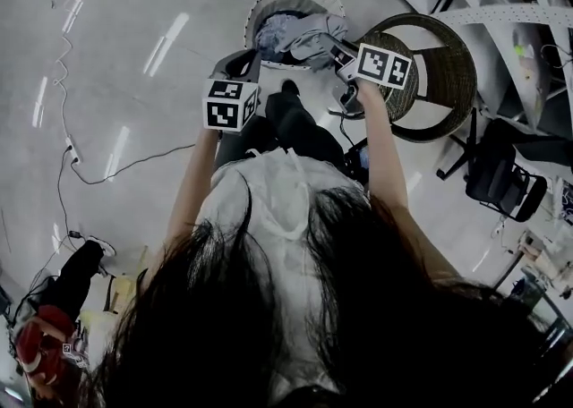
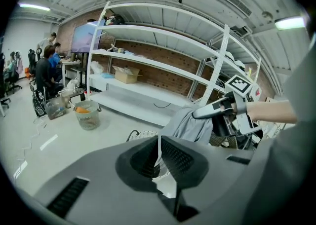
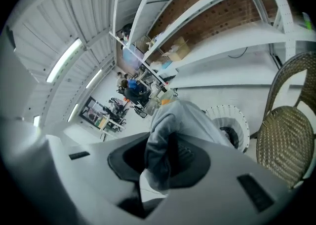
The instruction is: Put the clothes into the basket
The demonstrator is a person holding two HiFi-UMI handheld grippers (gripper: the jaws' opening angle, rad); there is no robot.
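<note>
The left tool (image 2: 159,152) has its jaws drawn together on nothing, while the right tool (image 3: 165,152) is clamped on a fold of the grey garment (image 3: 190,120), which hangs over the white basket (image 3: 242,120) on the floor. To do this well, centre the cloth over the basket and lower it before letting go, so no trailing end catches the rim or the wicker chair (image 3: 284,155) beside it.
</note>
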